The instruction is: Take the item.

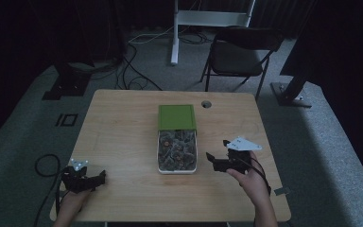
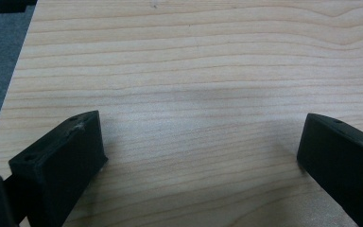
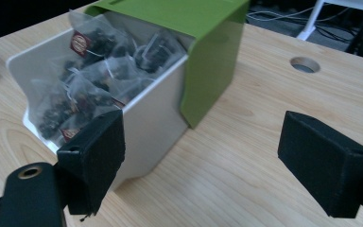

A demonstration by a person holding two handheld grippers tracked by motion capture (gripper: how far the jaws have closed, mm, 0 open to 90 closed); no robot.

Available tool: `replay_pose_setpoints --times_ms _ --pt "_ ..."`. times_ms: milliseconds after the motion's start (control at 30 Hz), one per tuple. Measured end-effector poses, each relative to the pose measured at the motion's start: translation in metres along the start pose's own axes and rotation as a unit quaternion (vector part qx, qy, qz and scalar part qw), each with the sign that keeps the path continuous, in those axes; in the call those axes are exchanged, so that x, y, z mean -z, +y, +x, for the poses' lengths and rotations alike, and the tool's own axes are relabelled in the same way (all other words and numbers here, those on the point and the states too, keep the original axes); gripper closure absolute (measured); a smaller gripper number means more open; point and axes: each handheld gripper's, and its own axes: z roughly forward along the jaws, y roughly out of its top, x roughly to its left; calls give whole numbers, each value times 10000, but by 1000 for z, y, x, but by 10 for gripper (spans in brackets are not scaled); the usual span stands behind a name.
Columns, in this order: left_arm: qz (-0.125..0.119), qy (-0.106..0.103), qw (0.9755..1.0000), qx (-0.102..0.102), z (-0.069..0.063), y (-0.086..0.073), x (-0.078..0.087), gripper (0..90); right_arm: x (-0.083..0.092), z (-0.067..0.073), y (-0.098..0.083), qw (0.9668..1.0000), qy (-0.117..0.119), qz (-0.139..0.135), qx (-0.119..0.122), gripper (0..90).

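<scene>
Along our right tongs (image 3: 201, 161), jaws spread and empty, we see the white box with green sliding lid (image 3: 170, 71) just ahead-left, teabags (image 3: 90, 75) inside. Our left tongs (image 2: 196, 156), likewise spread, face bare pale wooden desk (image 2: 194, 61) near its edge.

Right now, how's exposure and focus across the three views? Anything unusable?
High view: underexposed, room nearly black, but the table and white box with its green lid stay readable. Left gripper view: bright, sharp wood grain, soft shadow mid-frame. Right gripper view: well lit, tea bags clear, near jaws slightly soft.
</scene>
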Motion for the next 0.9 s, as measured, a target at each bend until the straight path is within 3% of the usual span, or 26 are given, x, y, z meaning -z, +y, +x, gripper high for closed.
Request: replay_pose_setpoints --times_ms 667,867,900 --pt "-5 1 10000 13 0 0 0 19 -31 26 32 9984 523 -33 224 160" --pt "-15 3 10000 26 0 0 0 20 -40 32 36 9973 646 73 345 170" --pt "-9 2 10000 18 0 0 0 20 -45 33 37 9965 687 164 458 171"
